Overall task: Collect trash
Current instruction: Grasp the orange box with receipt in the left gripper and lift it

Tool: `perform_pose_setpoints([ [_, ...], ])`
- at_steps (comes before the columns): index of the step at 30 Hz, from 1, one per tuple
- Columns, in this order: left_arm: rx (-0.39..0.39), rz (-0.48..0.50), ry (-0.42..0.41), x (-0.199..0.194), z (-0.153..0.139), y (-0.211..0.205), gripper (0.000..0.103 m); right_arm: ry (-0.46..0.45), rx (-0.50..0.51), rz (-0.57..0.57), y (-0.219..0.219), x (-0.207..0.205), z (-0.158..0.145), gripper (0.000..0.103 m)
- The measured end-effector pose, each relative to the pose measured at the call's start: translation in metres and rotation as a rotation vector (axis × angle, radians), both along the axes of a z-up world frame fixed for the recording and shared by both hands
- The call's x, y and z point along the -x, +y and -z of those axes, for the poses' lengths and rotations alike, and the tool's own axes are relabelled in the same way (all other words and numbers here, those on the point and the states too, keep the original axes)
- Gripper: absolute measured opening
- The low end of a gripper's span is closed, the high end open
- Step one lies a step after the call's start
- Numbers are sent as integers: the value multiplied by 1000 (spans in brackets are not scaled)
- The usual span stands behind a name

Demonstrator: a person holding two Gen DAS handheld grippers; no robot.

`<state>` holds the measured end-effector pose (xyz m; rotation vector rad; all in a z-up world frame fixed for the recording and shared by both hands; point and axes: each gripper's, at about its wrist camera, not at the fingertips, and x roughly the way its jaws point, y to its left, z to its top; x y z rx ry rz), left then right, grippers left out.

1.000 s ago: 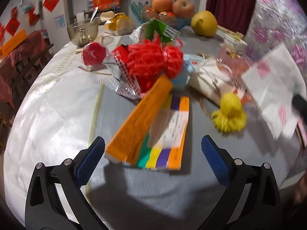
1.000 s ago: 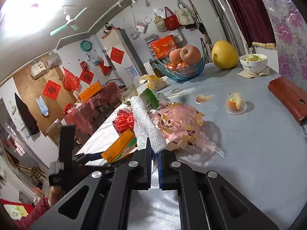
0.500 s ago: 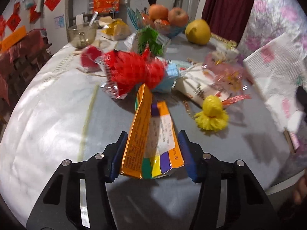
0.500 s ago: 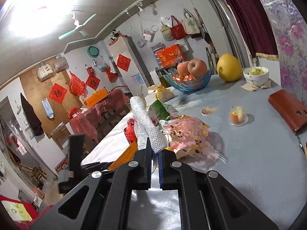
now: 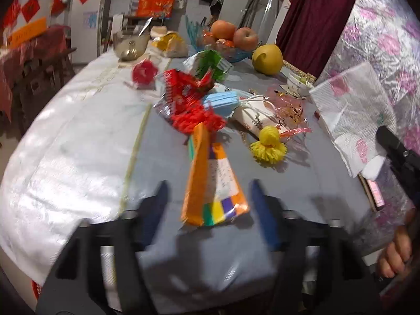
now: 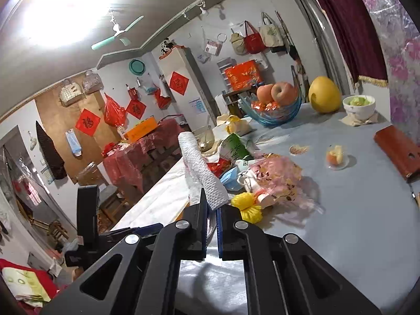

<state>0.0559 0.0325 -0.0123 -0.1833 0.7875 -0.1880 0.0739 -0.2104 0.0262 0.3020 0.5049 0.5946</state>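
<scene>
Half a second ago the left gripper (image 5: 207, 210) had its blue pads pinched against the orange and rainbow-striped box (image 5: 212, 183); its jaws have just been opening, and now they stand released, with a clear gap between each pad and the box. The box still lies between the jaws, lengthwise along them, its near end level with the pad tips and its far end reaching ahead to the red mesh wrapper (image 5: 189, 105) on the desk (image 5: 78, 141). Just ahead and to the right of these jaws sits a yellow pom-pom (image 5: 269, 145), and beyond it a blue face mask (image 5: 221, 101) and a white paper cup (image 5: 256, 119) lying on its side. The right gripper (image 6: 212, 210) is as before: its jaws are clenched on a white paper towel (image 6: 199, 168), which rises up and away from the pad tips. In the left wrist view that same towel hangs at the right edge, well clear of the left jaws. Pink crinkled cellophane (image 6: 275, 176) lies on the desk ahead and to the right of the right jaws.
</scene>
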Motion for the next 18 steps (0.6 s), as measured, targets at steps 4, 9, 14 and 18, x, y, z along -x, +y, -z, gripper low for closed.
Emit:
perform_pose_setpoints([
  [4,-143,18,6,-20,15,-35,80,8,-8,9,-6,-4,2,8],
  [9,-234,-40,30,-35,39,-40,76,19,-21,12,-11,-8,5,8],
  [14,-101,-25,-13,-15,26,-12,50,25,-35,9,-11,-8,6,8],
  [18,-19,-23,-47,15,4,13,17,27,-37,-10,-5,-4,5,8],
])
